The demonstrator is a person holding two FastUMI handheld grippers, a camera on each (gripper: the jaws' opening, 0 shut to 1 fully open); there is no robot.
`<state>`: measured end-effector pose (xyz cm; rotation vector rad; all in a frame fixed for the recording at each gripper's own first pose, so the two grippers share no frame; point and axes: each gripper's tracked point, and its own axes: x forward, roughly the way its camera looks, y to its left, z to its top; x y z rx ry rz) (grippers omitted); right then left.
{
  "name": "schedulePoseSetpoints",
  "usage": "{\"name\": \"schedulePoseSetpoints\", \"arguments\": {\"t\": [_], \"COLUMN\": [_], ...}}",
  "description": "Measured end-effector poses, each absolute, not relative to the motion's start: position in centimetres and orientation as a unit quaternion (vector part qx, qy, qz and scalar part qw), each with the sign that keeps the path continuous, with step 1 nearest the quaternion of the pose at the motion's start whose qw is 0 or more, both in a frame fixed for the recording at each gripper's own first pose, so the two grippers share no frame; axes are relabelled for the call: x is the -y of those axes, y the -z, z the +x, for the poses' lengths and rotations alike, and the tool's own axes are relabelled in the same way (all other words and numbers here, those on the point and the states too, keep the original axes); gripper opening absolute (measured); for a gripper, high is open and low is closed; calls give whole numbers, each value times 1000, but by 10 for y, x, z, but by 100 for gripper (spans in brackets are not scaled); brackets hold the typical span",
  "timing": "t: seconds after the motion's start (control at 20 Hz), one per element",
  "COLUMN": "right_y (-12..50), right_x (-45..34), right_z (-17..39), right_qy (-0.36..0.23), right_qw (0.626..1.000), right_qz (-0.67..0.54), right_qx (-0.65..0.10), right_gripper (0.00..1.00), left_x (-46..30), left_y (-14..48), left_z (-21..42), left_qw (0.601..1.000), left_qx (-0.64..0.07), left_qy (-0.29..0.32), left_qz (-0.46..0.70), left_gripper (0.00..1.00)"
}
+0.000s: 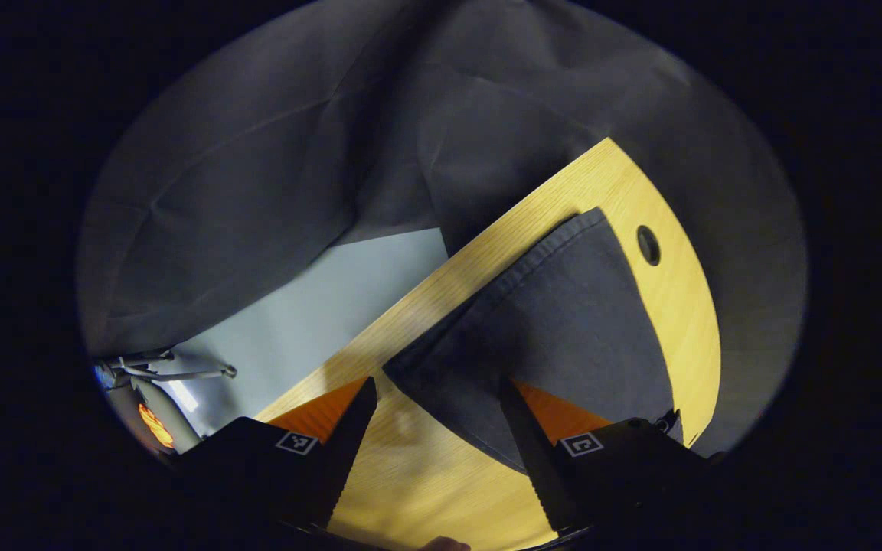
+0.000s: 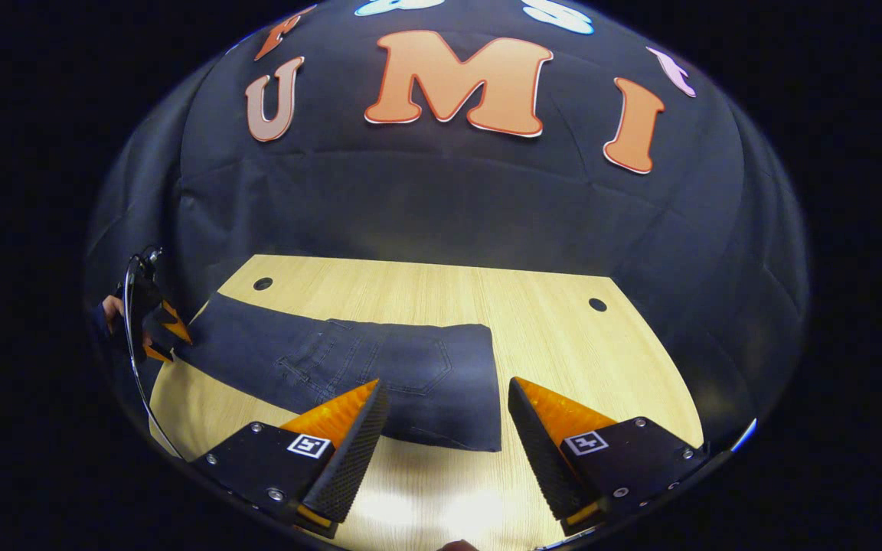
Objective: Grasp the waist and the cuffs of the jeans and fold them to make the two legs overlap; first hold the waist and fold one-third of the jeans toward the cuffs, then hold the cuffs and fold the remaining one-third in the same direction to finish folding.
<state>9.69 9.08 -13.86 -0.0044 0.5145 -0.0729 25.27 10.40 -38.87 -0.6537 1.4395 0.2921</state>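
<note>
The jeans (image 2: 380,367) are lying legs-overlapped on the worktop (image 2: 548,329), stretching toward nine o'clock. Both thirds are awaiting folding. The left hand-held gripper (image 1: 437,417) and right hand-held gripper (image 2: 447,417) are hovering wide open, gripping nothing.

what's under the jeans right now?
The jeans lie flat on the wooden table, with bare wood around them. One denim layer with a pocket lies folded over another. Whatever sits between the layers or beneath them is covered. Both grippers are open.

Dark denim jeans (image 2: 380,367), lying flat lengthwise on the table, waist end with back pocket nearest, cuffs far left
</note>
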Motion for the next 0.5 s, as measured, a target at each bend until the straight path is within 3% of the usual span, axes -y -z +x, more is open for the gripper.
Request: {"name": "schedulePoseSetpoints", "arguments": {"t": [0.35, 0.4, 0.45, 0.5], "right_y": [136, 135, 134, 133], "right_x": [-90, -89, -88, -88], "right_z": [95, 96, 97, 97], "right_qy": [24, 19, 17, 12], "right_qw": [967, 968, 969, 969], "right_qz": [7, 9, 8, 6], "right_qx": [-254, -251, -247, -246], "right_gripper": [95, 95, 95, 95], "left_x": [-96, -93, -90, -83], "left_y": [396, 399, 397, 394], "left_z": [265, 268, 275, 280], "left_qw": [708, 717, 736, 752], "left_qx": [-648, -640, -626, -607], "left_qy": [-170, -163, -140, -122], "left_qz": [-223, -220, -216, -226], "left_gripper": [96, 83, 81, 58]}}
